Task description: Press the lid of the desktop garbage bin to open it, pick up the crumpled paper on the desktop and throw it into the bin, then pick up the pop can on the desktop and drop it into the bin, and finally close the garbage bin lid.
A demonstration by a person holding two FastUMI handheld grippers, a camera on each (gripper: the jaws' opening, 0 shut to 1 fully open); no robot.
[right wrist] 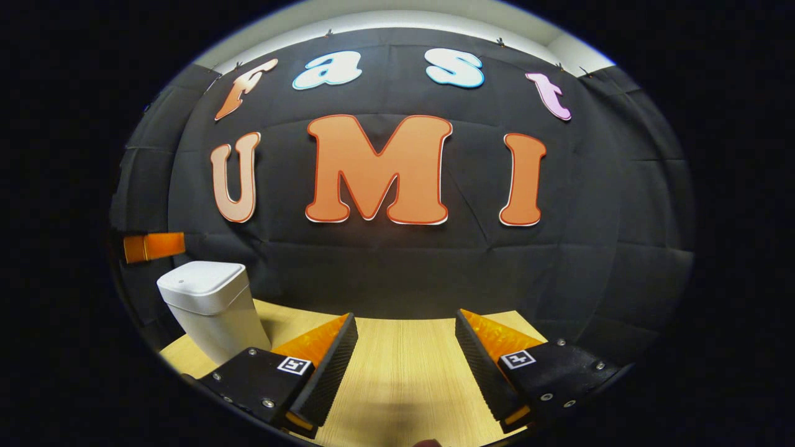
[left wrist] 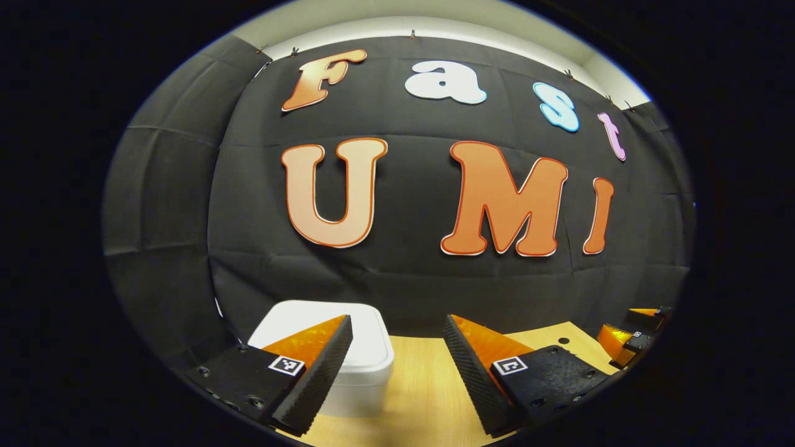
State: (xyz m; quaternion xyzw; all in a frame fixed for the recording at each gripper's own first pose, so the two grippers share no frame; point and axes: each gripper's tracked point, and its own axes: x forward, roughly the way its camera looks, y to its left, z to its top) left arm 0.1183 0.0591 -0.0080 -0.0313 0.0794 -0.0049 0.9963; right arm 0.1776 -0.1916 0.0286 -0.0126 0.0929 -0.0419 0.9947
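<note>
A: Describe the garbage bin.
B: The garbage bin is white, smooth plastic, a rounded-corner box tapering downward, lid shut flat. It stands on the table, pale wood with fine straight grain, close to the black cloth wall behind it.
A: Left gripper?
B: The left gripper hangs above the bin's near side, ribbed fingers spread wide, holding and touching nothing.
A: Right gripper?
B: The right gripper sits to the right of the bin, well apart from it, fingers equally wide, empty, over bare tabletop.
</note>
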